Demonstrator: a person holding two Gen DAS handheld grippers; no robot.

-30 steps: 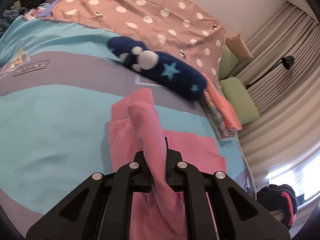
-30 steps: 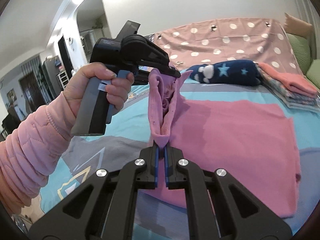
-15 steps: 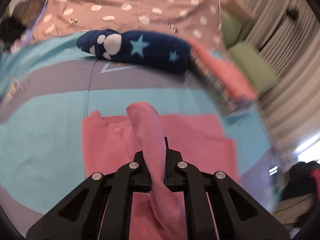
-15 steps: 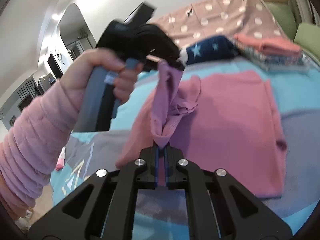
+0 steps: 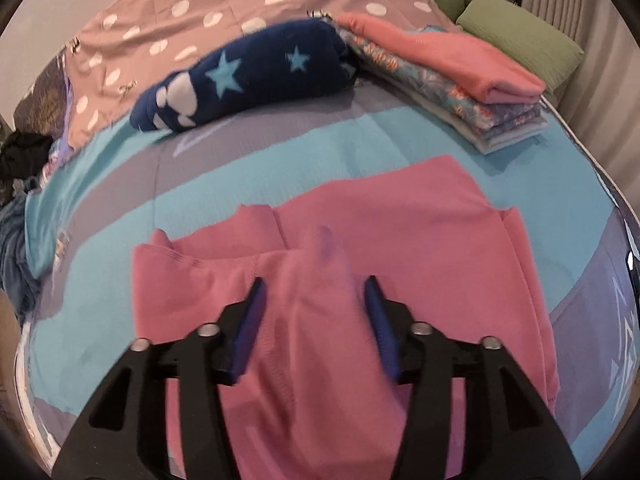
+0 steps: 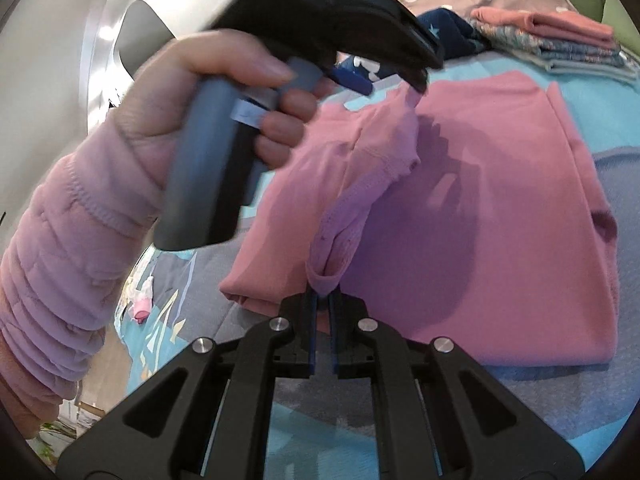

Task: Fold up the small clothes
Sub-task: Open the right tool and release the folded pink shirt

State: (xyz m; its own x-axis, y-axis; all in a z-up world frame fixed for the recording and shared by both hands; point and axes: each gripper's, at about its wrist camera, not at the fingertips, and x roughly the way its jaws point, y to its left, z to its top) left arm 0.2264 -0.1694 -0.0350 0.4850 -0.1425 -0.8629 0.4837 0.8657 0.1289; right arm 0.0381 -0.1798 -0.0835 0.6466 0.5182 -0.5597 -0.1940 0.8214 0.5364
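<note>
A pink garment [image 5: 420, 232] lies spread on the teal and grey bedspread [image 5: 280, 160]. My left gripper [image 5: 316, 300] is open, its blue pads wide apart, with a raised pink fold between them and loose. In the right wrist view the garment [image 6: 500, 208] lies ahead and my left gripper [image 6: 384, 76], held in a hand, hovers over its far corner. My right gripper [image 6: 323, 300] is shut on a lifted pink edge of the garment.
A navy star-patterned fleece roll [image 5: 248, 76] and a stack of folded clothes [image 5: 460, 80] lie at the far side of the bed. A pink dotted blanket [image 5: 240, 12] and green pillows [image 5: 520, 40] lie behind. A small pink item [image 6: 140, 308] lies near the bed's left edge.
My left gripper has opened and let go of the pink fold, which has dropped towards the garment. The right gripper stays shut on its edge and has moved over the garment.
</note>
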